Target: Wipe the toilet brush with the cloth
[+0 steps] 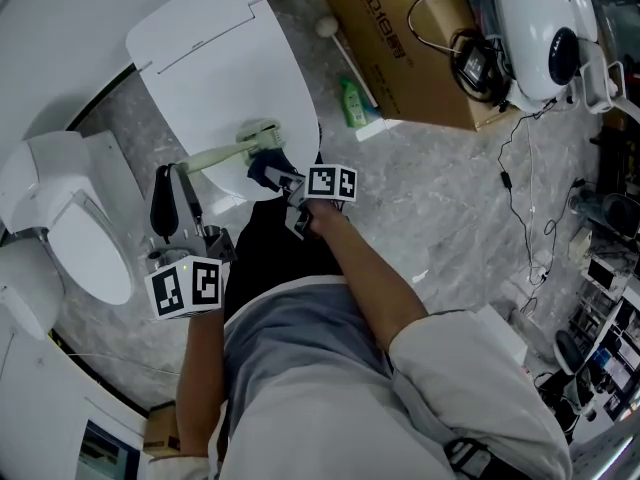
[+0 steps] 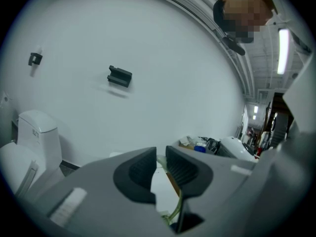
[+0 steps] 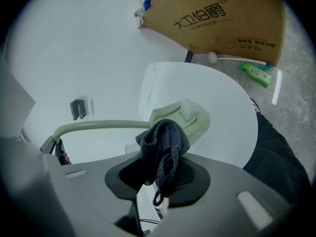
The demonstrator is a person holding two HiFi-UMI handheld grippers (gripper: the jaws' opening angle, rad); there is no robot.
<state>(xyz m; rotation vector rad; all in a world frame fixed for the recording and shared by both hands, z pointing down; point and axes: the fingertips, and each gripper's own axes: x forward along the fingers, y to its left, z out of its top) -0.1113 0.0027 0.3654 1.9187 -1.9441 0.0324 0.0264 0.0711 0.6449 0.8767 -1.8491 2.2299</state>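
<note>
On the near left, the left gripper (image 1: 172, 183) is clamped on the thin handle of the pale green toilet brush (image 1: 215, 155). Just beyond, the right gripper (image 1: 287, 180) pinches a dark blue cloth (image 1: 267, 168) that touches the brush head, above a closed white toilet lid (image 1: 220, 68). A second toilet (image 1: 70, 208) stands close on the left. The grey marbled floor (image 1: 440, 198) lies open to the right. Farther off are a green bottle (image 1: 352, 103) and a cardboard box (image 1: 400, 48).
</note>
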